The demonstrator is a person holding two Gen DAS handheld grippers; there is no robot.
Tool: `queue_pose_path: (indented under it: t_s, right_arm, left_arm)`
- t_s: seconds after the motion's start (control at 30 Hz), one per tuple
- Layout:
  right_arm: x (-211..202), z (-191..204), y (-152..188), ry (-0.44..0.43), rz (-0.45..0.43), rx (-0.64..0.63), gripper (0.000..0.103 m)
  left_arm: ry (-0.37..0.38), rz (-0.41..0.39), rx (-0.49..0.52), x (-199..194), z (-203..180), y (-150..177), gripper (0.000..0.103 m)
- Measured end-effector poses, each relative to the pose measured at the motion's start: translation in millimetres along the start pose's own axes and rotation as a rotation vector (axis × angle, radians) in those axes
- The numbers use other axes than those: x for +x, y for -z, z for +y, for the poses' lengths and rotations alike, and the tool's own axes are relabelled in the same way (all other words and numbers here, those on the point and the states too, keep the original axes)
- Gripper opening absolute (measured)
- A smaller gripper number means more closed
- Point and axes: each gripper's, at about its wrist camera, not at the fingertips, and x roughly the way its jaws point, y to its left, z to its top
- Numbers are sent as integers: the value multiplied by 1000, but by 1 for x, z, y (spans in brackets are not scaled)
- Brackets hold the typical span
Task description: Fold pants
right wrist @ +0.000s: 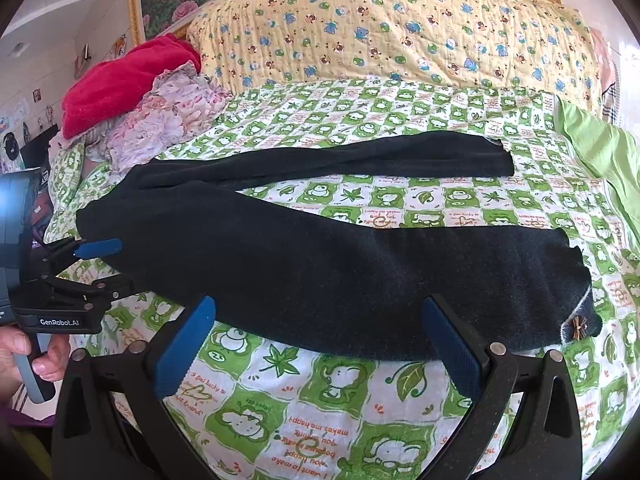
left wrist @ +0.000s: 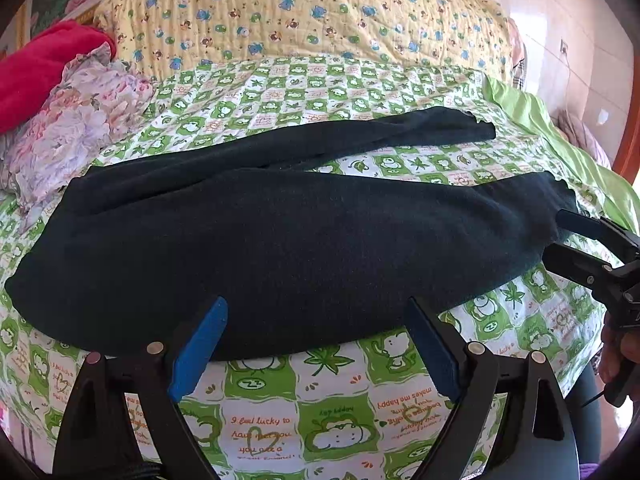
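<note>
Dark pants (left wrist: pixel 300 240) lie spread sideways across the green-and-white checked sheet (left wrist: pixel 320 400), waist to the left and the two legs splayed apart to the right. My left gripper (left wrist: pixel 316 308) is open, its blue pads (left wrist: pixel 200 352) at the near edge of the waist part, with nothing pinched. In the right wrist view the pants (right wrist: pixel 320 260) show a small bow (right wrist: pixel 576 326) at the near cuff. My right gripper (right wrist: pixel 320 304) is open at the near leg's edge. Each gripper shows in the other view: the right gripper (left wrist: pixel 560 236) by the near cuff, the left gripper (right wrist: pixel 114 266) by the waist.
A red cloth (left wrist: pixel 44 68) and a floral cloth (left wrist: pixel 76 120) are piled at the back left. A yellow patterned quilt (left wrist: pixel 300 12) lies along the back. A plain green sheet (right wrist: pixel 600 152) drapes the right side. A hand (right wrist: pixel 36 356) holds the left gripper's handle.
</note>
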Motion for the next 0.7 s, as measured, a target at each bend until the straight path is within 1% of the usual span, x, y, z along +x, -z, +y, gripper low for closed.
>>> queue_pose_path:
  t_s: [0.43,0.7]
  right_arm:
    - [8,4,-8,-20,12,4,103]
    - [9,5,-9,-18,14,3,103]
  left_arm:
    - [2,-8,-29,2,6,-2,91]
    - [4,-9,-26,1,6,-3,91]
